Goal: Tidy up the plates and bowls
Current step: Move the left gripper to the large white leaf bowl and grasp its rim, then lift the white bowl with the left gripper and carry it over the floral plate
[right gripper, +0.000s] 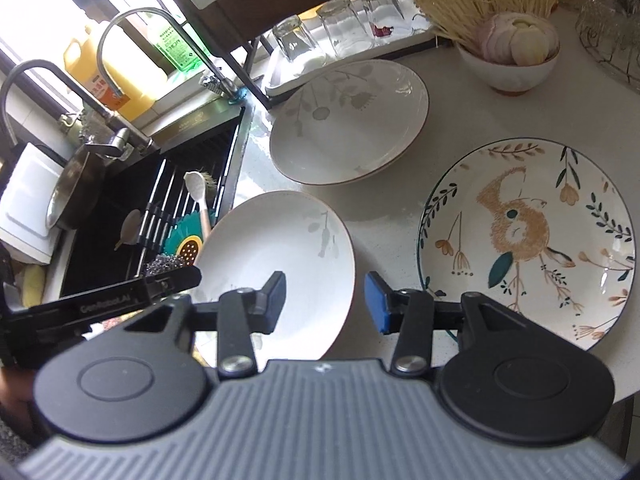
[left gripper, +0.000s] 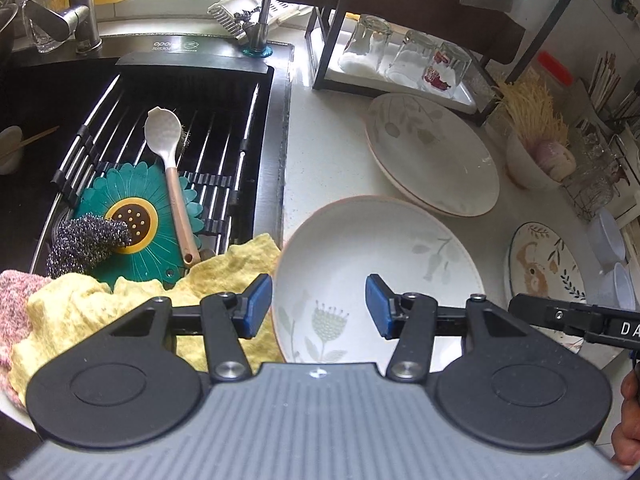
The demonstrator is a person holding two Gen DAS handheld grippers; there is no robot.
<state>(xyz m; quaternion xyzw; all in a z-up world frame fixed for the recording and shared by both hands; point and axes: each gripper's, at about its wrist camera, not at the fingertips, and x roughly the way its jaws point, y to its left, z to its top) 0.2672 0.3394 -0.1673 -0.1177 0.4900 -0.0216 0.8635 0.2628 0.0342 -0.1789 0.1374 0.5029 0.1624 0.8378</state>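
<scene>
You held both grippers, left (left gripper: 319,306) and right (right gripper: 325,302), with jaws open and empty above the near plate (left gripper: 376,256) on the worktop (left gripper: 320,136), its twin (left gripper: 432,152) at one o'clock, the bird plate (right gripper: 528,240) at three, probably lining up a rim grab for stacking.

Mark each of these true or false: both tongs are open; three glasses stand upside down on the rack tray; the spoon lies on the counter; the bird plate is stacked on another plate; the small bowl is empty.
1. Both tongs, left and right, are open. True.
2. Three glasses stand upside down on the tray. True.
3. The spoon lies on the counter. False: it lies on the rack over the sink.
4. The bird plate is stacked on another plate. False: it lies alone on the counter.
5. The small bowl is empty. False: it holds food.
</scene>
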